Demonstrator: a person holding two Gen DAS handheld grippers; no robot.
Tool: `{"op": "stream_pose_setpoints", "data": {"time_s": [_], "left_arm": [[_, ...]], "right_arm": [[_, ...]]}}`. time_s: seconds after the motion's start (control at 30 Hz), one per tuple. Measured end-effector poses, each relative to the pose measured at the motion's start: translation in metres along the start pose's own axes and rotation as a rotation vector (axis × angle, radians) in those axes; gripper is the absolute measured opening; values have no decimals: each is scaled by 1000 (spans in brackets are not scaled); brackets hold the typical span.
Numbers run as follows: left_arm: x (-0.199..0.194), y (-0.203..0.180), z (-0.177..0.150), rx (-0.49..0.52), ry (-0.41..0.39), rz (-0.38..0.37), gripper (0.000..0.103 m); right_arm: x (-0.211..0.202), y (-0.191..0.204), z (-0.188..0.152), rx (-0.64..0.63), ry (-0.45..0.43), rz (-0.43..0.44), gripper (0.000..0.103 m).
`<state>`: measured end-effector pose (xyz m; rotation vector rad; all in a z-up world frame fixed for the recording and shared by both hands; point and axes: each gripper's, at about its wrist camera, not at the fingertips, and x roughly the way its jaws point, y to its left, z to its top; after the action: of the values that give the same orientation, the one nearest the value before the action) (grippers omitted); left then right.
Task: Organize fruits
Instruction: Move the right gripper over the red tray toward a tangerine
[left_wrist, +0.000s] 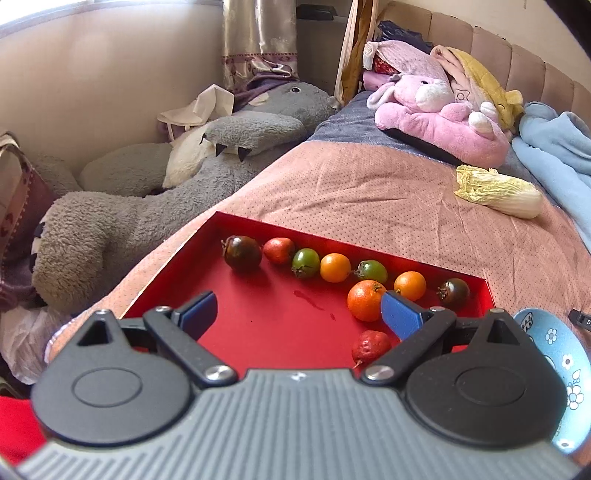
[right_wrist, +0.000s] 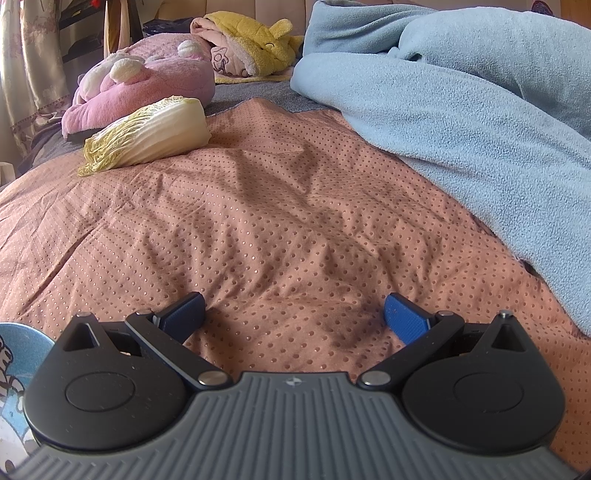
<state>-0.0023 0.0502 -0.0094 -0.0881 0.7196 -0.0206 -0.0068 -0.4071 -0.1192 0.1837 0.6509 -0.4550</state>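
Observation:
A red tray (left_wrist: 258, 325) lies on the pink dotted bedspread in the left wrist view. Several small fruits line its far side: a dark tomato (left_wrist: 242, 253), a red fruit (left_wrist: 279, 250), a green one (left_wrist: 305, 262), an orange one (left_wrist: 335, 267), and others further right. A larger orange fruit (left_wrist: 364, 300) sits nearer, touching my right blue pad (left_wrist: 400, 318). A bumpy red fruit (left_wrist: 370, 346) lies close to the gripper body. My left gripper (left_wrist: 299, 314) is open above the tray floor with nothing in it. My right gripper (right_wrist: 293, 315) is open over bare bedspread.
A napa cabbage (left_wrist: 498, 191) (right_wrist: 147, 133) rests on the bed beyond the tray. A blue patterned plate (left_wrist: 557, 369) (right_wrist: 14, 369) lies right of the tray. A pink plush (left_wrist: 439, 122), a grey plush (left_wrist: 147, 199) and a blue blanket (right_wrist: 461, 122) surround the area.

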Motion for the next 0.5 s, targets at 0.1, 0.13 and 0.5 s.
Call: {"op": "stream_pose_setpoints", "data": {"time_s": [0.1,0.13,0.5], "left_arm": [[7,6,4,35,49,-13,97],[10,11,5,11,77,-16,97],[14,-3,2,75,72,-21,97]], "right_arm": [[-5,-5,4,-5,52,20,103],[-5,-7,6,-7,70,31,103],[-113,45,8,-179,36,230,103]]}}
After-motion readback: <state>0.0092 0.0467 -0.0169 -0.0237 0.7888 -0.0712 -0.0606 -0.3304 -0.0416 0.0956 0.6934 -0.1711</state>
